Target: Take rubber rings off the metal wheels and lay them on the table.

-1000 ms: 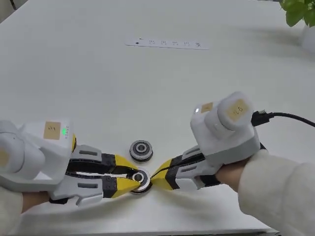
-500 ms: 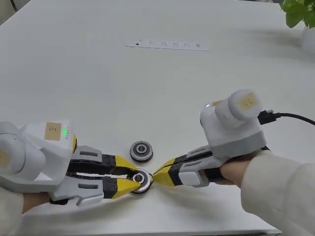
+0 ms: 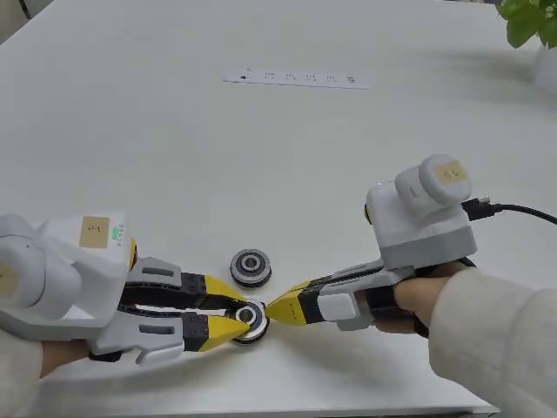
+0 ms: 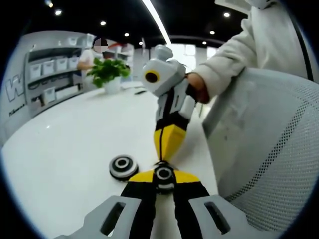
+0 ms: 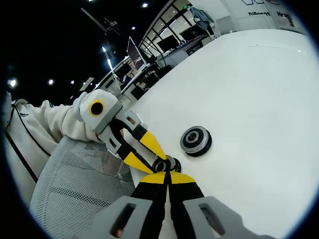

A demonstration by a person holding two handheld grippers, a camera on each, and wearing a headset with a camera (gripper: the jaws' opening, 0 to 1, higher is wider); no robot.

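Two grippers meet on one small wheel at the near table edge.

In the head view, at 6 o'clock, the left gripper (image 3: 238,319) reaches in from 8 o'clock with its jaws clamped on either side of a metal wheel (image 3: 251,317), which sits low on the white table (image 3: 261,165). The right gripper (image 3: 271,308) comes from 4 o'clock, its jaws drawn narrow and its yellow tips touching the wheel's rim. The tips hide whether any rubber is pinched between them, and the held wheel's own ring is hard to make out. Just beside it, toward 12 o'clock, a second wheel (image 3: 251,266) lies flat, its dark rubber ring (image 3: 235,268) on. Far off at 12 o'clock lies a label strip (image 3: 296,78), its print too small to read. At 1 o'clock a plant (image 3: 525,19) is cut off by the frame.
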